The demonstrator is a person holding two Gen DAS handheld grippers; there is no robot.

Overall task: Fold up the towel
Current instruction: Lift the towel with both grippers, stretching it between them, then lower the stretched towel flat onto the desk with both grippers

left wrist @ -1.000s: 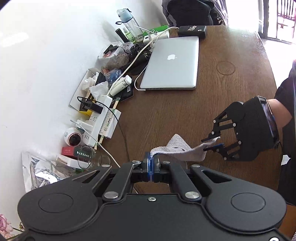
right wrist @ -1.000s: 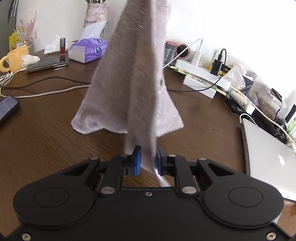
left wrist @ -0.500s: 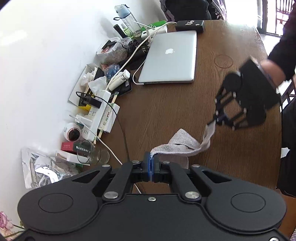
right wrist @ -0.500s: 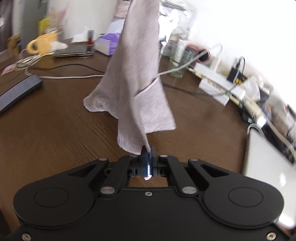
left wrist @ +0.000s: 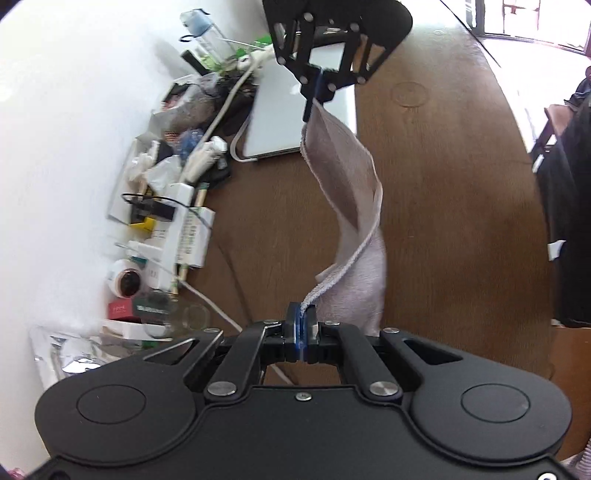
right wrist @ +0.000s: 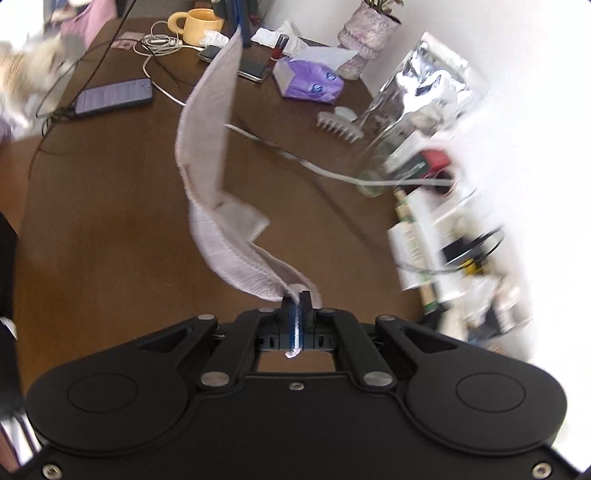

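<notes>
I hold the towel (left wrist: pixel 351 192) up in the air with both my tongs.

My left tongs (left wrist: pixel 302 325) are squeezed tight on one corner of the towel, and the blue pads pinch its edge. My right tongs (right wrist: pixel 295 314) are squeezed tight on another corner, with a bit of cloth poking out behind the pads. The towel hangs twisted between the two tongs, above the brown table (left wrist: pixel 443 206). Past my left tongs, under my right tongs, sits a silver laptop (left wrist: pixel 273 122). Past my right tongs is a yellow mug (right wrist: pixel 199 24).
</notes>
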